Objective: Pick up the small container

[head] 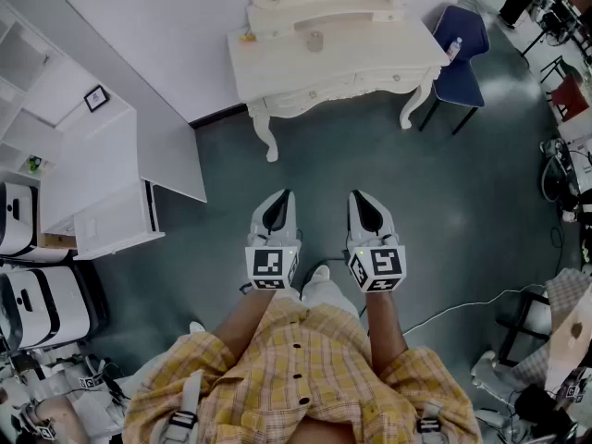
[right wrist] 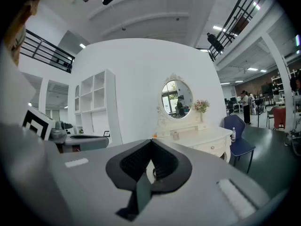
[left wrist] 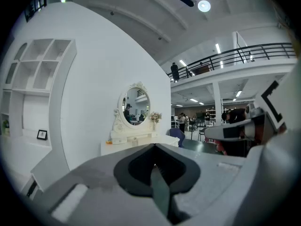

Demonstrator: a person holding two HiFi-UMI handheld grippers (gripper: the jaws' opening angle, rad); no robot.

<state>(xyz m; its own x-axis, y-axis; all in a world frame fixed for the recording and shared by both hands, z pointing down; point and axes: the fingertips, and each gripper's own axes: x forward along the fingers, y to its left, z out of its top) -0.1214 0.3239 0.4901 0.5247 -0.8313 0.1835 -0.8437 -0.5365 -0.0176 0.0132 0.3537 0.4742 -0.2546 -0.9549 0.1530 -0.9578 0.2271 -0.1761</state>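
Observation:
The small container [head: 315, 41] stands on the white dressing table [head: 370, 63] at the far side of the room, in front of its oval mirror. It also shows in the right gripper view as a tiny jar [right wrist: 176, 135], and in the left gripper view as a faint speck [left wrist: 135, 142]. My left gripper [head: 285, 194] and right gripper [head: 356, 195] hang side by side over the dark floor, well short of the table. Both point toward it. Each has its jaws closed tip to tip with nothing between them.
A blue chair [head: 460, 54] with a bottle on its seat stands right of the table. White shelving and a low cabinet [head: 102, 183] line the left wall. Cables and equipment [head: 555, 340] lie at the right. Dark floor [head: 324, 146] stretches between me and the table.

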